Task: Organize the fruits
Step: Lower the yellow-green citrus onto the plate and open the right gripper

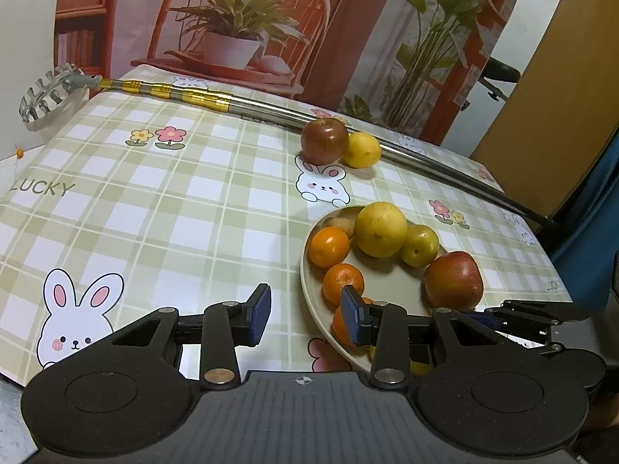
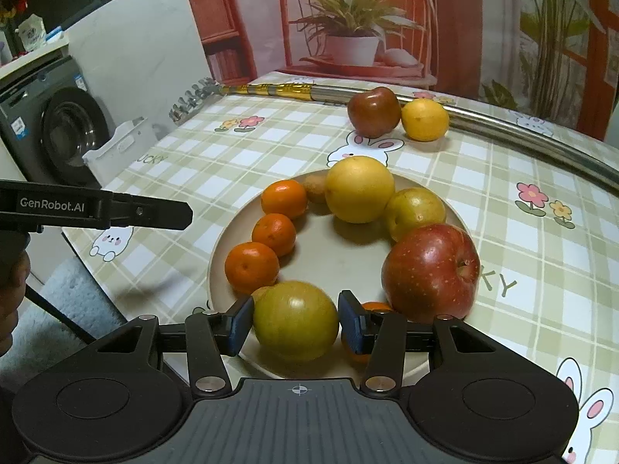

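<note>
In the left wrist view, the left gripper hung over the checked tablecloth, at the near-left edge of the beige plate. Its fingers stood narrowly apart and held nothing; between them only the cloth and the plate rim were seen. On the plate lay tangerines, a large yellow citrus, a smaller yellow-green fruit and a red apple. Farther away, a dark red apple touched a lemon, both lying against a long metal pole.

In the right wrist view, the right gripper held a green-yellow round fruit, with both blue pads pressed on its sides, over the near edge of the plate. Three tangerines lay in a row on the left of the plate, the red apple on the right. The left gripper showed at the left edge, from the side.
</note>
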The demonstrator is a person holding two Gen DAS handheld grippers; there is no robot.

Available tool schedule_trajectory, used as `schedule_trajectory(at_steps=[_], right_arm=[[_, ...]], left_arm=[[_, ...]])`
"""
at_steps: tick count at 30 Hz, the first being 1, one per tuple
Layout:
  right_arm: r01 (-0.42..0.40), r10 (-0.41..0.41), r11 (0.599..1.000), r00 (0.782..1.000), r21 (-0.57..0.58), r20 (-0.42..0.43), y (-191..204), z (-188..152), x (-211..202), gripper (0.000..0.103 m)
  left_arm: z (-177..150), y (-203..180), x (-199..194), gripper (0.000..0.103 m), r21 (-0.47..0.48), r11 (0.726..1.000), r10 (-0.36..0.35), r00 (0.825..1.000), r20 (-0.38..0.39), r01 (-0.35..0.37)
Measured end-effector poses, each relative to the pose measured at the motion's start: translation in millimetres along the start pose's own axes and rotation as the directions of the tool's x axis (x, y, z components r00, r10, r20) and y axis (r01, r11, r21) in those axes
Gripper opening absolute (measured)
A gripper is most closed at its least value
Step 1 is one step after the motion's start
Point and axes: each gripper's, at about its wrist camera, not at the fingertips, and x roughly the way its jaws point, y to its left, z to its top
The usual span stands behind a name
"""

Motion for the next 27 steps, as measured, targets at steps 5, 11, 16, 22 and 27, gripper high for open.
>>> schedule_trajectory(at_steps=[5, 11, 16, 22, 27], right_arm=[[0.006, -0.006, 1.000, 1.000, 0.001, 0.008, -1.2, 0.1, -2.9, 0.044], [0.019, -0.019, 1.000, 0.999, -0.007, 0.042, -1.1, 1.5, -10.3, 0.044], [0.023, -0.023, 1.000, 0.996, 0.000, 0.085, -3.1, 5.0, -18.8, 0.044], [0.045, -0.049, 0.999, 0.987, 0.028, 0.155, -15.3, 14.8, -34.9, 0.044], [0.069, -0.081, 0.995, 0.976, 0.066, 0.201, -34.4, 24.7, -48.4, 0.044]], left_arm=[[-1.4, -2.4, -0.7, 0.042, 0.008, 1.000, 0.000, 1.000, 0.000, 0.000], [-2.5, -2.1, -0.2, 0.042, 0.005, 1.000, -0.005, 1.000, -0.001, 0.005], [-0.8, -2.0, 0.1, 0.042, 0.008, 1.000, -0.017, 1.000, -0.005, 0.017], [9.5, -0.6, -3.5, 0.042, 0.002, 0.999, -0.041, 0.999, 0.010, 0.041], [27.3, -3.1, -4.2, 0.042, 0.027, 0.998, -0.055, 0.998, 0.027, 0.054]])
